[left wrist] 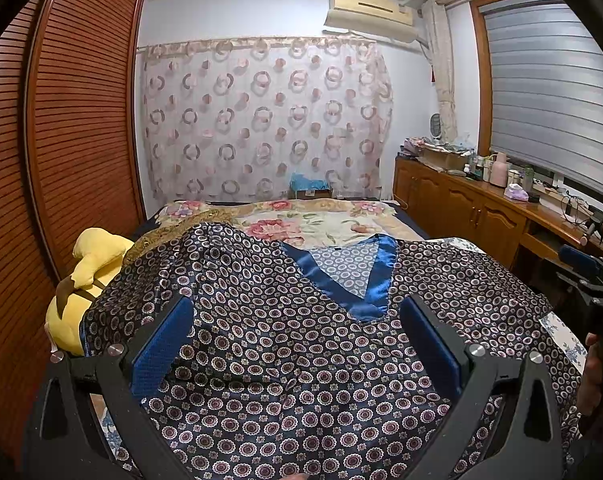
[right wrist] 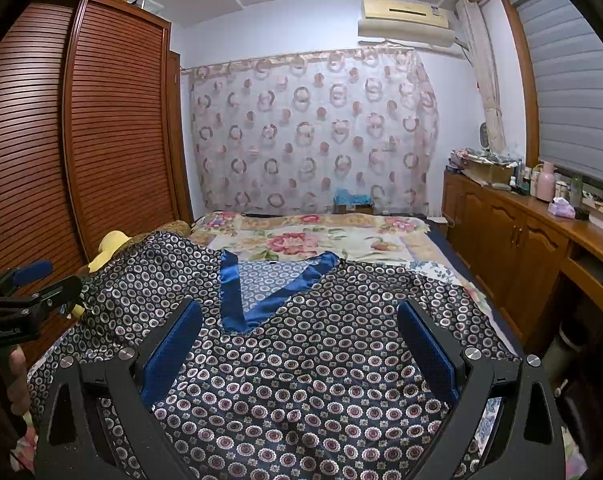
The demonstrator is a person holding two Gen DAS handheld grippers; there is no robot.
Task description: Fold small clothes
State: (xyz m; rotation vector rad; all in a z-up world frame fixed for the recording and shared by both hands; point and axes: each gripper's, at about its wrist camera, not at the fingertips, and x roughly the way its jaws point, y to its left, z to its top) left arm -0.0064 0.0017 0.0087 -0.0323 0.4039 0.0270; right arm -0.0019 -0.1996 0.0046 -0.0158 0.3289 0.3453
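Broadly, the bed [right wrist: 321, 240] with its floral blanket carries the whole job: spread across its near end lies the satin top [left wrist: 285, 320], dark navy with a small ring print and a shiny blue V-neck band [left wrist: 341, 284], neckline pointing away from the cameras. It looks thin, glossy and very limp, so I judge it light, slippery and quick to slide or bunch; a pinch on a single layer at a hem corner or shoulder seam should hold better than a grab in the middle of the panel, and the trimmed neckline, being doubled cloth, would likely give firmer purchase. One sleeve side drapes over a yellow plush toy [left wrist: 85, 272] at the left edge of the bed, so that part is humped, not flat, and would want pulling clear before any fold. Both tools hover above the lower body of the garment: the left gripper [left wrist: 297, 344] has its jaws spread wide with nothing between the blue pads, and the right gripper [right wrist: 301, 344] is likewise released and empty, the cloth lying loose beneath each. As for containers, a cardboard box [right wrist: 487, 172] on the wooden sideboard [right wrist: 521, 232] seems heaped with cloth or papers, though it is too small to tell which, and another small box [left wrist: 311, 190] at the far end of the bed holds something blue that I cannot identify.
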